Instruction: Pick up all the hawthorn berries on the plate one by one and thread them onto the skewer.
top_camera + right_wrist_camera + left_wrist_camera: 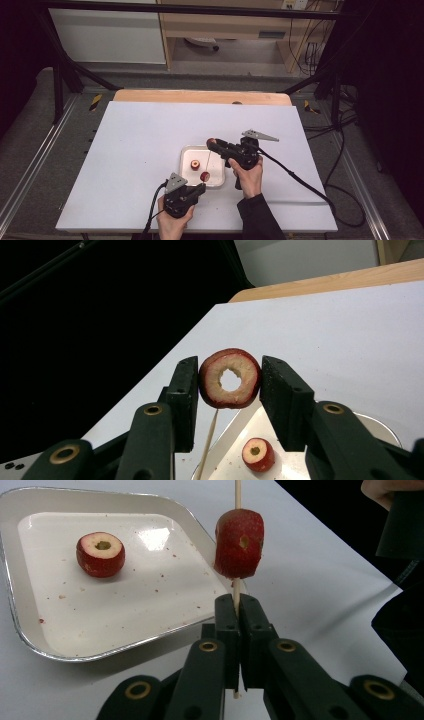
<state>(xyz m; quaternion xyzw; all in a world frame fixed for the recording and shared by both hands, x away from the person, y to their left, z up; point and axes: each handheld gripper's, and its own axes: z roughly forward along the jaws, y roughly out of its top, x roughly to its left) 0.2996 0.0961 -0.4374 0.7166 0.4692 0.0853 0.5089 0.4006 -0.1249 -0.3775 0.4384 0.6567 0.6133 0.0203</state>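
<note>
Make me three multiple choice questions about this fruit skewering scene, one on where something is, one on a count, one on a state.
1. Where does the loose cored red fruit piece lie?
A. On the white tray
B. On the bare table
C. Between the left gripper's jaws

2. How many red fruit pieces show in all?
A. One
B. Three
C. Five

3. What does the left gripper do?
A. Stands wide open
B. Grips the tray rim
C. Is shut on the wooden skewer

Answers:
1 A, the left gripper view shows it resting inside the tray.
2 B, one lies in the tray, one is threaded on the skewer, one ring sits in the right gripper.
3 C, its jaws pinch the skewer below the threaded piece.
</note>
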